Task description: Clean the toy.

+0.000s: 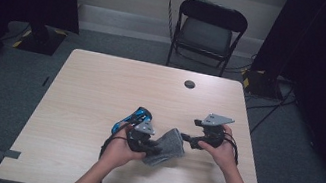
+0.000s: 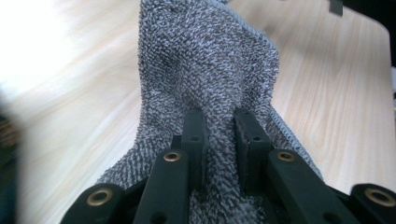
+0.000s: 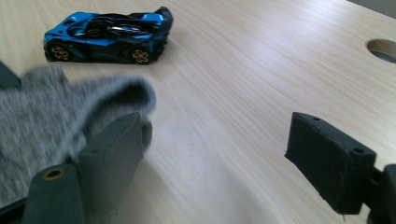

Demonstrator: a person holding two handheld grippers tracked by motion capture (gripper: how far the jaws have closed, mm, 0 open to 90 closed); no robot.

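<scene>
Near the table's [image 1: 103, 76] front edge, left gripper [image 2: 219, 135] jaws clamping grey cloth [image 2: 210, 60], right gripper [image 3: 215, 154] jaws wide, bare tabletop beyond.

Grey cloth [image 3: 51, 116] blurred, cut off.

My left gripper [image 1: 153, 147] grips the grey knitted cloth [image 1: 169, 147] near the light wooden table's [image 1: 102, 81] front edge; my right gripper [image 1: 189, 139] hovers beside it, the blue toy car [image 1: 133, 118] just left.
</scene>
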